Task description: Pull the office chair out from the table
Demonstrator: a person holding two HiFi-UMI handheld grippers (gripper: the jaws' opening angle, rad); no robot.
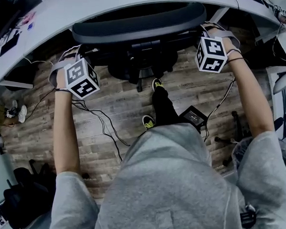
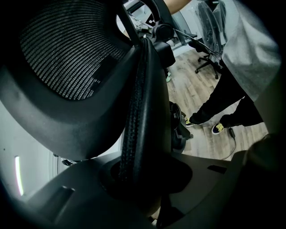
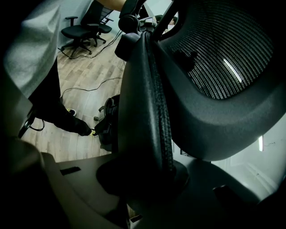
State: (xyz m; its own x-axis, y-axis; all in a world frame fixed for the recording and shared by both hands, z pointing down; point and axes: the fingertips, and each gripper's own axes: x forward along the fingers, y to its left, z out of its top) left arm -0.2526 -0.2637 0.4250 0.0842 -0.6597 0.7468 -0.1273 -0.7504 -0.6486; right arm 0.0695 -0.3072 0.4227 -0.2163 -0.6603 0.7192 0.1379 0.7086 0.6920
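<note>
Wood-plank flooring point(image 1: 109, 104) filled the head view, with a white curved table point(image 1: 91, 7) arching across the 12 o'clock side and loose cables point(image 1: 101, 123) trailing over the boards.

The left gripper point(image 2: 139, 179) had its jaws set narrow and clamped on the padded side rim point(image 2: 143, 89) of the office chair point(image 1: 139, 24), which ran straight up between them. The mesh back point(image 2: 67, 53) spread toward 10 o'clock in the left gripper view. The right gripper point(image 3: 144, 179) held the opposite side rim point(image 3: 149, 89) in the same narrow clamp, with the mesh point(image 3: 223, 53) toward 2 o'clock.

In the head view the two marker cubes point(image 1: 81, 78) point(image 1: 212, 54) sat at the 9 o'clock and 3 o'clock ends of the backrest.

The chair stood tucked against the table edge at 12 o'clock, its seat hidden under the tabletop and facing 12 o'clock. The backrest's long axis ran from 9 to 3 o'clock, and the wheeled base point(image 1: 136, 65) showed just below it. The person's legs point(image 1: 163, 105) stood at 6 o'clock of the base, beside a black box point(image 1: 193, 117).
</note>
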